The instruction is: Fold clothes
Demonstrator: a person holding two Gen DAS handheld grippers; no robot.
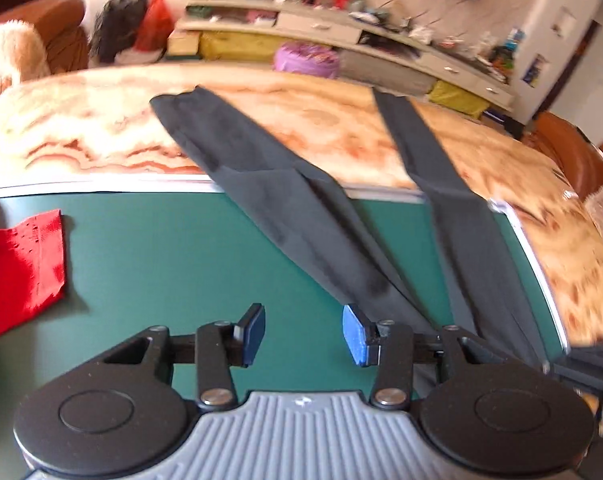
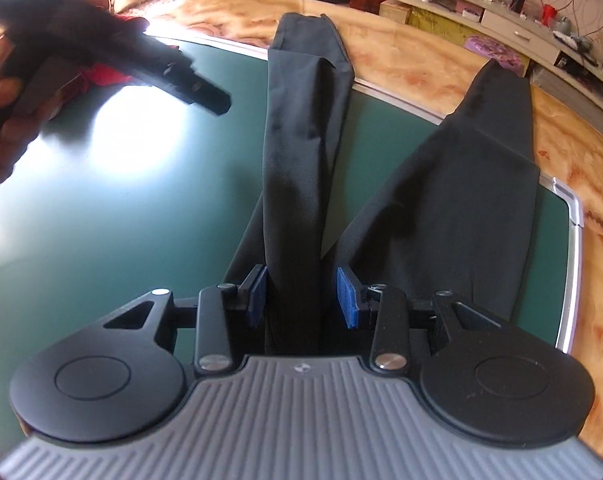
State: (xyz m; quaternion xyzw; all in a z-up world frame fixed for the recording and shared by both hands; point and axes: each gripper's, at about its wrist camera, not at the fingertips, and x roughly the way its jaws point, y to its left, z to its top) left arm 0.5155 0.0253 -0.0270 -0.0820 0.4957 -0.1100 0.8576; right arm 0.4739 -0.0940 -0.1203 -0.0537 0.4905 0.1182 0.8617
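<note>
One pair of dark trousers (image 2: 301,184) lay on the green desk (image 1: 173,256), two legs splayed in a V; both leg ends ran past the desk's far metal edge (image 1: 101,186) onto the marbled surface (image 1: 101,120) beyond; waist end sat nearest the cameras. One red cloth (image 1: 21,272) lay left of the trousers, well apart, near the desk's left side. Two tongs in view: left tongs (image 1: 303,334) spread, nothing between the pads, hovering over bare green just left of the trousers' left leg; right tongs (image 2: 301,298) spread, the left leg passing between the blue pads, right pad clear of the fabric, left pad too close to call. Desk's right rim (image 2: 573,264) ran just beside the right leg; wide bare green left of the trousers, with glare. One hand (image 2: 1,136) at far left gripped the left tool.
</note>
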